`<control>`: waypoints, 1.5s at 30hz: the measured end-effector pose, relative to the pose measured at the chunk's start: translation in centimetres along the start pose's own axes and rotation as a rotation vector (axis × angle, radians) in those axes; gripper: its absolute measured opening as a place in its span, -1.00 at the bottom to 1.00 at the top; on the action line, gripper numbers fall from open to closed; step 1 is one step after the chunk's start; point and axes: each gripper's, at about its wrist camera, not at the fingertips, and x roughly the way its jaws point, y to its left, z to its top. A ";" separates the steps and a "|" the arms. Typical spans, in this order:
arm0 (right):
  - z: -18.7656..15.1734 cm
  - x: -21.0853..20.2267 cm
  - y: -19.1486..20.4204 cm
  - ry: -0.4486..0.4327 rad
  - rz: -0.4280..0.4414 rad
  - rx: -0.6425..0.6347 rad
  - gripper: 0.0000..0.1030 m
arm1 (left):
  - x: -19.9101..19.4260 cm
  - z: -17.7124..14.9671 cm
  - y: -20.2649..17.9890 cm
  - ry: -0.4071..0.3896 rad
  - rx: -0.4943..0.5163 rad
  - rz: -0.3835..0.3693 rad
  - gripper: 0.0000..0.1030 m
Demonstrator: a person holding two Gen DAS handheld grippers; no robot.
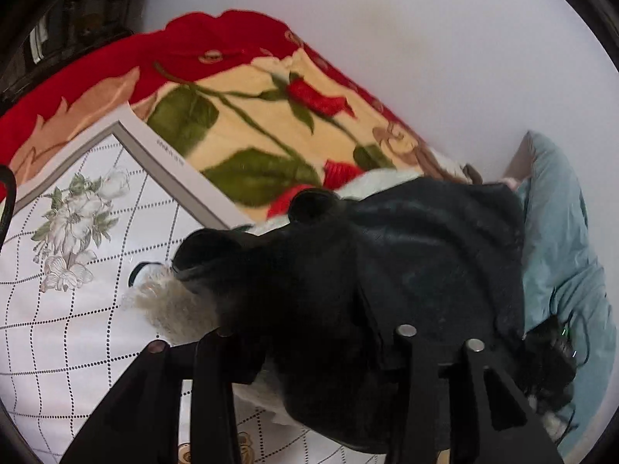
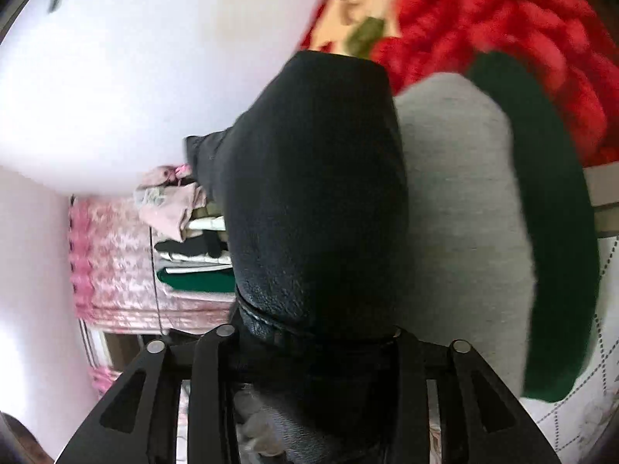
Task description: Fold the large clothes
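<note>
Fingertips of both grippers buried under the black garment [image 1: 387, 270], jaw gaps unreadable; small print on the white board's [image 1: 77, 270] border illegible; red blanket [image 2: 503, 31] smeared by blur.

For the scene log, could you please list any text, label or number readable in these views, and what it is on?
Small dark print on the grey border of the white patterned table cover: too small and blurred to read.
Black garment, floral blanket, stacked clothes: no lettering visible.

left gripper [image 1: 313, 338]: matte black, silver pins | right gripper [image 2: 309, 338]: matte black, slotted, silver pins
</note>
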 end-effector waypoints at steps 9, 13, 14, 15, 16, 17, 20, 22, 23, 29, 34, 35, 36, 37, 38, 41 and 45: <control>-2.6 0.6 7.5 -0.084 -0.614 -0.232 0.56 | -1.9 -0.3 -2.4 0.020 0.234 0.194 0.91; -7.4 0.0 9.4 -0.195 -0.926 -0.348 0.81 | -3.6 -1.0 -3.5 0.013 0.341 0.310 0.96; -9.1 -0.1 9.0 -0.209 -0.983 -0.363 1.00 | -4.4 -1.3 -3.8 0.012 0.363 0.323 0.97; -10.6 -0.1 9.8 -0.235 -1.048 -0.377 1.00 | -5.3 -1.8 -4.1 0.009 0.388 0.331 0.97; -12.2 0.0 10.2 -0.251 -1.096 -0.397 1.00 | -5.9 -2.1 -4.3 0.009 0.409 0.337 0.98; -13.7 -0.1 10.2 -0.263 -1.131 -0.415 1.00 | -6.9 -2.5 -4.7 0.009 0.436 0.340 0.98; -18.3 -0.5 11.3 -0.313 -1.185 -0.442 1.00 | -10.1 -3.6 -5.8 0.011 0.495 0.339 0.98; -21.6 -1.4 13.3 -0.356 -1.193 -0.434 1.00 | -12.6 -4.1 -6.4 0.003 0.518 0.327 0.98; -23.4 -1.6 14.1 -0.374 -1.190 -0.430 1.00 | -14.3 -4.4 -6.7 -0.003 0.528 0.316 0.99; -33.2 -5.3 20.7 -0.487 -1.204 -0.450 1.00 | -24.7 -5.6 -8.3 -0.034 0.545 0.244 0.98; -41.8 -8.7 27.9 -0.539 -1.204 -0.494 1.00 | -33.3 -6.8 -8.9 -0.075 0.551 0.226 0.98; -43.4 -9.4 29.3 -0.547 -1.200 -0.501 1.00 | -35.1 -7.1 -9.1 -0.077 0.549 0.222 0.99; -44.7 -10.0 30.4 -0.552 -1.195 -0.508 1.00 | -36.5 -7.3 -9.2 -0.082 0.549 0.223 0.98; -46.5 -10.7 31.8 -0.561 -1.189 -0.520 1.00 | -38.3 -7.7 -9.3 -0.091 0.550 0.225 0.98; -48.2 -11.4 33.2 -0.566 -1.184 -0.528 1.00 | -40.0 -8.0 -9.5 -0.097 0.548 0.226 0.98; -52.8 -13.5 36.8 -0.584 -1.155 -0.554 1.00 | -44.4 -8.9 -9.9 -0.122 0.555 0.227 0.98; -58.1 -16.1 40.6 -0.616 -1.151 -0.598 1.00 | -49.3 -10.2 -10.4 -0.151 0.556 0.219 0.98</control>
